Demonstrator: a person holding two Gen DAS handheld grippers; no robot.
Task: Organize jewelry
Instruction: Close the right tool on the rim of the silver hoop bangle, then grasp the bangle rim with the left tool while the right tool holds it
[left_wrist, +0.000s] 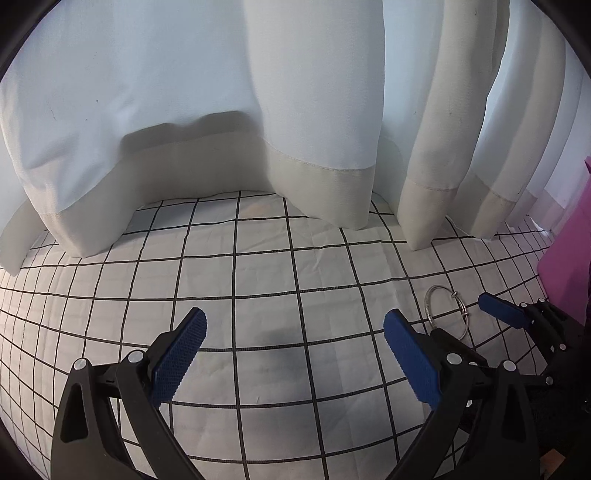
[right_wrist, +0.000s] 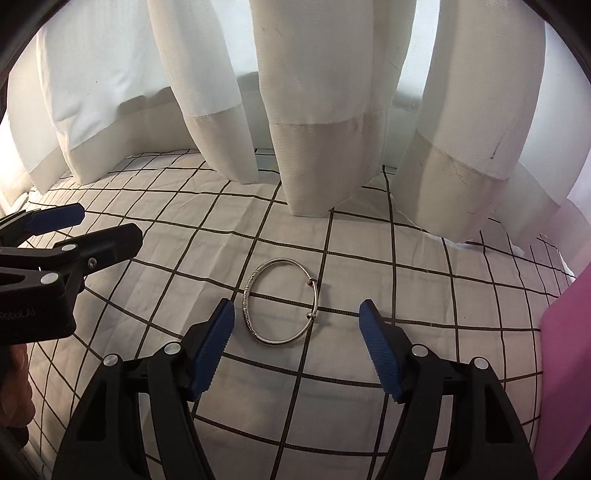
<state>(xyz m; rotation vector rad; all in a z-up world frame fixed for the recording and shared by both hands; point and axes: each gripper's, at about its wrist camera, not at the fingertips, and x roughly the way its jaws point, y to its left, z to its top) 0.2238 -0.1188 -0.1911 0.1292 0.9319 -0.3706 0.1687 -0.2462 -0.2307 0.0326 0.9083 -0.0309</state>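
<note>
Holding right tongs (right_wrist: 296, 345) released; thin silver hinged bangle (right_wrist: 281, 301) lying flat just ahead between them, left tongs (left_wrist: 295, 354) released, farther.

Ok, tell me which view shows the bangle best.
The right wrist view: the whole bangle lies flat, unobstructed, ahead of the open right tool. The left wrist view shows it partly hidden behind a finger.

Silver bangle (right_wrist: 280, 301): thin closed hoop, two small bead stops on right side, textured left arc. Lies flat on white black-grid cloth (right_wrist: 424, 295), nothing touching it.
</note>
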